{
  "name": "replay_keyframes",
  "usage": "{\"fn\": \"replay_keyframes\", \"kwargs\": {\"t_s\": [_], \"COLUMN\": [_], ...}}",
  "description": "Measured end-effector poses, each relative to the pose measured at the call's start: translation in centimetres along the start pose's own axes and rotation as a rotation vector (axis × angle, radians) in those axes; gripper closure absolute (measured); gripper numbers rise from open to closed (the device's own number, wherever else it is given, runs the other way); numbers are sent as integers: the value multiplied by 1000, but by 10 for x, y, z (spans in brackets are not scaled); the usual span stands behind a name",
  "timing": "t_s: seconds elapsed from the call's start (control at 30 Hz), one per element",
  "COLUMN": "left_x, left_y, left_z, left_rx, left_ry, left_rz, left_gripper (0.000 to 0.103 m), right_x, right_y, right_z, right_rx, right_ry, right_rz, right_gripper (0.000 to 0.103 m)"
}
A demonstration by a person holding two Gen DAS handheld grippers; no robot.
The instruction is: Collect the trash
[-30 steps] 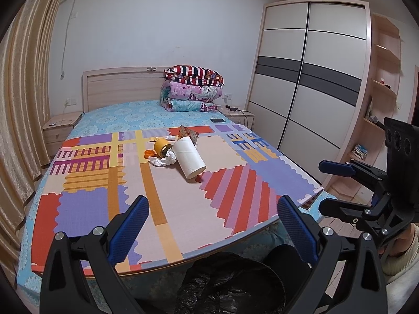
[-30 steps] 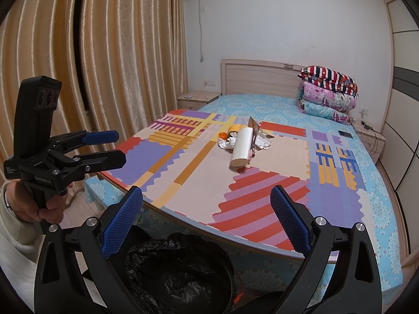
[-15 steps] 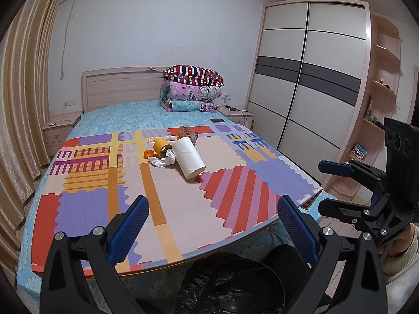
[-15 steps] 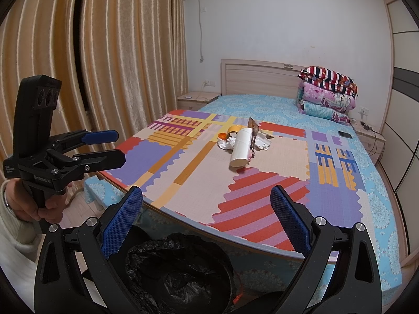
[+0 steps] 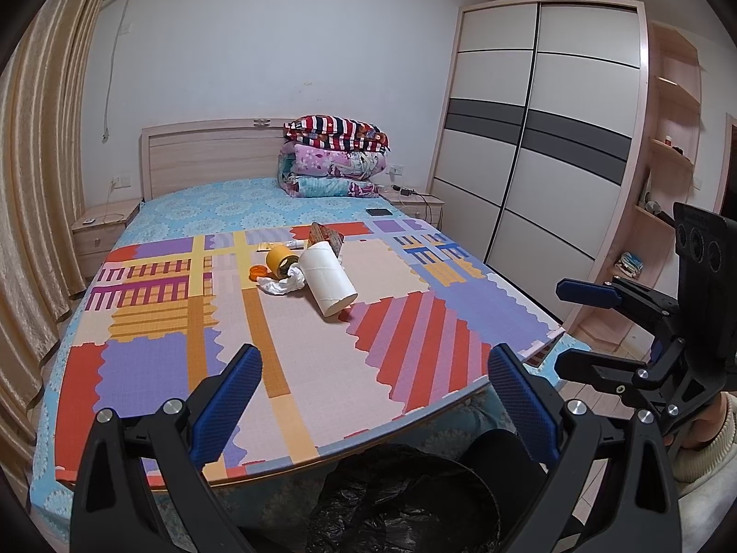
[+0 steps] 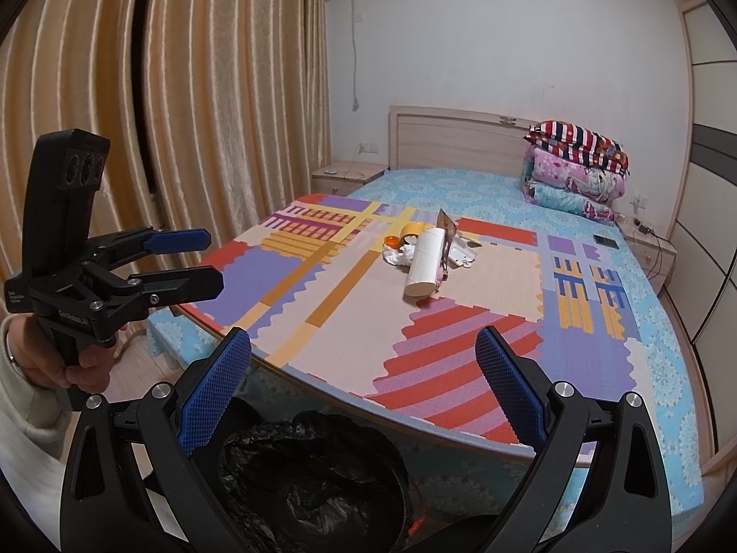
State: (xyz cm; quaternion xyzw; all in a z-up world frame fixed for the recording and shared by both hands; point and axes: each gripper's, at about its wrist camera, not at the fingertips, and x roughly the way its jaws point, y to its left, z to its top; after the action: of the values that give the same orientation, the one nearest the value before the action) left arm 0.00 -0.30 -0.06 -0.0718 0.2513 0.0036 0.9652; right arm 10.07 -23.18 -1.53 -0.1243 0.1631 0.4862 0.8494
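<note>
A small heap of trash lies mid-bed on a colourful foam mat point(image 5: 295, 350): a white paper roll point(image 5: 328, 282), crumpled white tissue point(image 5: 282, 284), a yellow tape roll point(image 5: 279, 261), an orange cap point(image 5: 258, 272) and a brown wrapper point(image 5: 326, 234). The roll point(image 6: 426, 261) and tissue point(image 6: 397, 255) also show in the right wrist view. A bin lined with a black bag point(image 6: 308, 484) stands at the bed's foot, below both grippers. My left gripper point(image 5: 371, 396) and right gripper point(image 6: 364, 385) are open and empty, well short of the heap.
Folded quilts point(image 5: 335, 156) lie by the headboard. A phone point(image 5: 380, 212) lies on the blue sheet. A wardrobe point(image 5: 543, 147) and shelves stand on the right, curtains point(image 6: 184, 115) on the left. Nightstands flank the bed.
</note>
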Motion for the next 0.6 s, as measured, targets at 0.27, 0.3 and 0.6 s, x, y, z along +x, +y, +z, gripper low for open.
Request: {"fn": "replay_keyframes", "kwargs": {"t_s": [0.27, 0.3, 0.6], "left_x": [-1, 0, 6], "left_y": [3, 2, 5], "left_z": [1, 0, 1], "left_rx": [-4, -2, -8], "left_ry": [1, 1, 11], "left_rz": [2, 1, -3], "left_gripper": [8, 8, 8], "right_x": [0, 0, 3], "right_y": [1, 0, -4], "right_z": [-1, -1, -1], "right_rx": [4, 4, 17], "right_ry": [-1, -1, 5], "right_rz": [-3, -4, -4], "right_gripper": [4, 4, 4]}}
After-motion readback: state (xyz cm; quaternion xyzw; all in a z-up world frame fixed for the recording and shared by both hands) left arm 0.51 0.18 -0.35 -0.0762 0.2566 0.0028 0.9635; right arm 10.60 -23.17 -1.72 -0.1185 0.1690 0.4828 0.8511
